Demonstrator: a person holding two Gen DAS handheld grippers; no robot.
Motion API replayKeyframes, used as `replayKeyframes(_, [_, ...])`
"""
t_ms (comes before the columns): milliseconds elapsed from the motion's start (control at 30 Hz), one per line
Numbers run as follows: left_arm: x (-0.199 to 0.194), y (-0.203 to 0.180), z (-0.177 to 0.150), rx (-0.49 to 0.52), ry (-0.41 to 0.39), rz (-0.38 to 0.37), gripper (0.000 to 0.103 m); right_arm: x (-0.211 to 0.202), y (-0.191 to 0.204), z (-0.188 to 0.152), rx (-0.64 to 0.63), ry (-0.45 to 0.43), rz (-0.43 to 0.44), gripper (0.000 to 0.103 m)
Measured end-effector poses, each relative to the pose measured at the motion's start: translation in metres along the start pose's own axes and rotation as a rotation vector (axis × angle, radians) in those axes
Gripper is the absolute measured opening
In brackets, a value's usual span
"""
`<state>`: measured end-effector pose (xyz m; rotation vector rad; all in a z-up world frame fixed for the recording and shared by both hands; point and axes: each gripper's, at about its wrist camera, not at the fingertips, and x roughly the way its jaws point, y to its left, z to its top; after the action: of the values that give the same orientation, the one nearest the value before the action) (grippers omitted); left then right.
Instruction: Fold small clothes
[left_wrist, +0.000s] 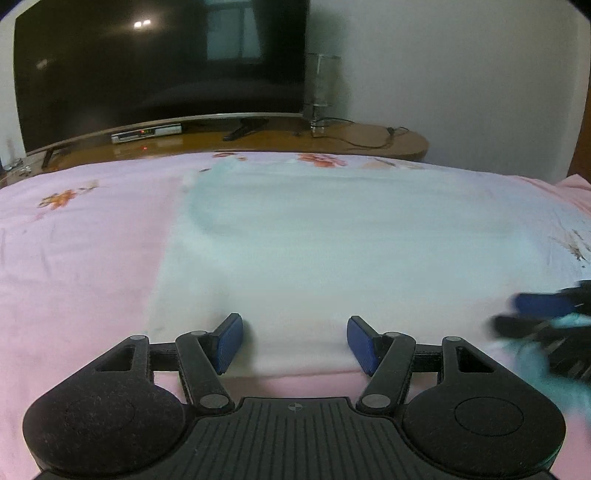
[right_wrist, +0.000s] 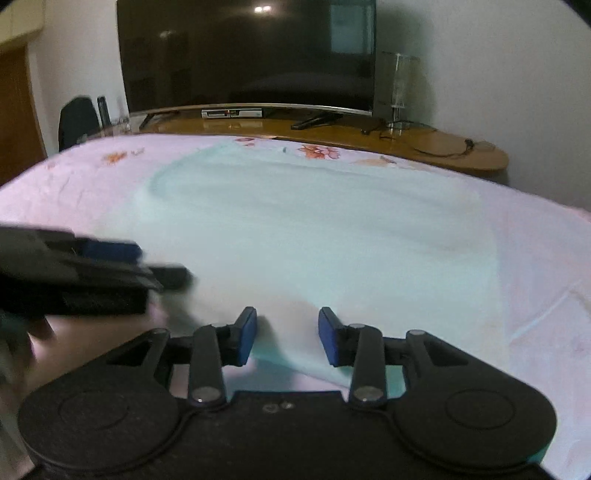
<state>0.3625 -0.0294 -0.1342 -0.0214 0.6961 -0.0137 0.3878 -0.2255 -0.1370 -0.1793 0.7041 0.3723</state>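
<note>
A pale mint garment (left_wrist: 332, 251) lies spread flat on the pink bed sheet (left_wrist: 74, 258). My left gripper (left_wrist: 295, 343) hovers over the garment's near edge, its blue pads (left_wrist: 231, 343) wide apart with only flat cloth beneath the gap. In the right wrist view the same garment (right_wrist: 314, 236) fills the middle. My right gripper (right_wrist: 288, 334) stands part open over a near corner, where a teal fold of cloth runs between and under its fingers without the pads pressing on it. Each gripper shows blurred at the other view's edge: the right gripper (left_wrist: 535, 314) and the left gripper (right_wrist: 140, 262).
Beyond the bed's far edge a wooden TV stand (left_wrist: 369, 140) carries a large dark television (left_wrist: 159, 66), a set-top box (left_wrist: 147, 132) and cables. A dark chair (right_wrist: 77, 118) stands at the far left. White walls close the room.
</note>
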Motion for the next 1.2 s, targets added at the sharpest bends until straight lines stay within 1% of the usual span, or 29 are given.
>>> replayKeyframes(33, [-0.002,0.008,-0.003,0.001,-0.002,0.006,0.063,-0.007,-0.008,-0.004,0.013,0.0,-0.02,0.036])
replayKeyframes(133, [-0.008,0.025,-0.008,-0.001,-0.014,-0.01,0.063,-0.027,-0.048,-0.022,0.102,0.005,-0.086,0.036])
replayKeyframes(200, [-0.01,0.023,-0.003,-0.014,-0.018,-0.004,0.063,-0.036,-0.067,-0.03,0.158,0.002,-0.065,0.035])
replayKeyframes(267, [-0.015,0.015,0.002,-0.008,-0.047,0.006,0.063,-0.039,-0.066,-0.028,0.154,0.006,-0.077,0.037])
replayKeyframes(300, [-0.014,0.011,0.004,-0.011,-0.055,0.015,0.063,-0.042,-0.064,-0.024,0.156,-0.009,-0.084,0.037])
replayKeyframes(333, [-0.01,0.01,0.005,-0.025,-0.045,0.033,0.063,-0.044,-0.062,-0.022,0.166,-0.033,-0.078,0.037])
replayKeyframes(367, [-0.004,0.011,0.004,-0.045,-0.013,0.047,0.063,-0.045,-0.061,-0.019,0.176,-0.051,-0.078,0.038])
replayKeyframes(400, [0.004,0.014,0.003,-0.058,0.025,0.045,0.063,-0.043,-0.06,-0.018,0.181,-0.054,-0.091,0.039])
replayKeyframes(433, [0.005,0.014,0.001,-0.036,0.002,0.046,0.063,-0.037,-0.062,-0.019,0.189,-0.028,-0.111,0.039])
replayKeyframes(467, [0.005,0.014,0.005,-0.024,0.011,0.05,0.063,-0.028,-0.064,-0.022,0.194,0.025,-0.125,0.04])
replayKeyframes(500, [0.004,0.016,0.01,-0.033,0.006,0.04,0.063,-0.026,-0.067,-0.026,0.192,0.023,-0.121,0.04])
replayKeyframes(567, [0.005,0.016,0.023,-0.028,-0.044,0.031,0.063,-0.027,-0.068,-0.021,0.188,0.026,-0.107,0.038])
replayKeyframes(600, [0.01,0.018,0.032,-0.023,-0.055,0.038,0.063,-0.028,-0.069,-0.016,0.181,0.006,-0.106,0.038])
replayKeyframes(633, [0.018,0.019,0.042,-0.029,-0.05,0.039,0.063,-0.027,-0.072,-0.009,0.182,-0.028,-0.115,0.038])
replayKeyframes(700, [0.035,0.021,0.061,-0.034,-0.057,0.035,0.063,-0.02,-0.082,0.004,0.212,-0.066,-0.129,0.038])
replayKeyframes(733, [0.044,0.021,0.068,-0.028,-0.062,0.044,0.063,-0.015,-0.087,0.011,0.229,-0.09,-0.131,0.038])
replayKeyframes(767, [0.056,0.022,0.074,-0.025,-0.053,0.05,0.063,-0.008,-0.091,0.017,0.24,-0.109,-0.135,0.036])
replayKeyframes(800, [0.069,0.024,0.077,-0.031,-0.013,0.042,0.063,0.001,-0.095,0.022,0.245,-0.111,-0.142,0.036])
replayKeyframes(833, [0.086,0.03,0.079,-0.045,0.063,0.023,0.063,0.012,-0.098,0.027,0.241,-0.085,-0.148,0.036])
replayKeyframes(867, [0.085,0.029,0.079,-0.034,0.041,0.018,0.063,0.026,-0.102,0.027,0.23,-0.03,-0.16,0.035])
replayKeyframes(900, [0.082,0.027,0.082,-0.025,0.034,0.024,0.063,0.038,-0.103,0.027,0.207,0.022,-0.179,0.037])
replayKeyframes(933, [0.078,0.026,0.085,-0.016,0.019,0.016,0.063,0.039,-0.103,0.029,0.173,0.009,-0.183,0.038])
replayKeyframes(967, [0.076,0.026,0.085,-0.009,0.006,0.019,0.063,0.037,-0.103,0.032,0.162,0.014,-0.178,0.038])
replayKeyframes(1000, [0.08,0.026,0.083,-0.002,0.015,0.03,0.063,0.032,-0.104,0.033,0.163,-0.008,-0.168,0.037])
replayKeyframes(1033, [0.086,0.026,0.08,0.008,0.044,0.032,0.064,0.027,-0.106,0.032,0.169,-0.044,-0.161,0.038])
replayKeyframes(1067, [0.088,0.025,0.076,0.034,0.029,0.036,0.071,0.028,-0.109,0.03,0.182,-0.056,-0.163,0.039])
replayKeyframes(1133, [0.088,0.018,0.074,0.071,0.025,0.052,0.073,0.042,-0.113,0.019,0.197,0.018,-0.17,0.044])
replayKeyframes(1167, [0.085,0.018,0.074,0.077,0.027,0.056,0.076,0.042,-0.115,0.018,0.212,0.004,-0.162,0.044])
replayKeyframes(1200, [0.085,0.016,0.074,0.078,0.029,0.056,0.077,0.04,-0.117,0.017,0.224,0.008,-0.156,0.044])
